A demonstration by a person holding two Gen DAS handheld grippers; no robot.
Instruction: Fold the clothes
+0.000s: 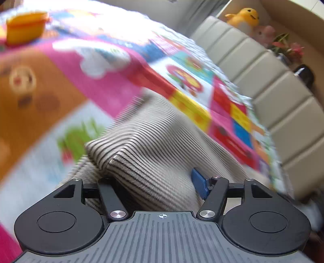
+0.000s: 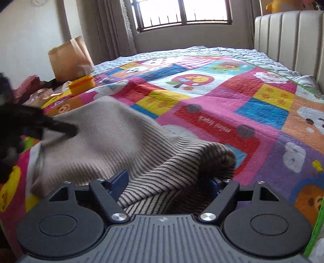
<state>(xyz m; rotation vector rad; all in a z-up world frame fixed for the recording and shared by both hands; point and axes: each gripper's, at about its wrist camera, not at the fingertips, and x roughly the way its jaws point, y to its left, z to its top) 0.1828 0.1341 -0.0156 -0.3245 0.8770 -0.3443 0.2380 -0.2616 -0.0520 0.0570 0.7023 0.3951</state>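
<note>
A beige garment with thin dark stripes [image 1: 154, 141] lies on a colourful patchwork quilt [image 1: 113, 66]. In the left wrist view the cloth bunches up between my left gripper's [image 1: 154, 182] blue-padded fingers [image 1: 199, 183]; its left pad is hidden under fabric. In the right wrist view the same garment [image 2: 113, 141] is lifted in a fold over my right gripper [image 2: 168, 184], with a blue pad [image 2: 119, 180] on each side. The left gripper [image 2: 60, 129] shows dark and blurred at the left, its tip on the cloth's far edge.
The quilt [image 2: 222, 97] covers a bed with a padded beige headboard [image 2: 289, 38]. An orange box [image 2: 82, 85] and a brown paper bag [image 2: 70, 58] sit at the bed's left side. Plush toys [image 1: 243, 18] stand behind the headboard [image 1: 263, 76].
</note>
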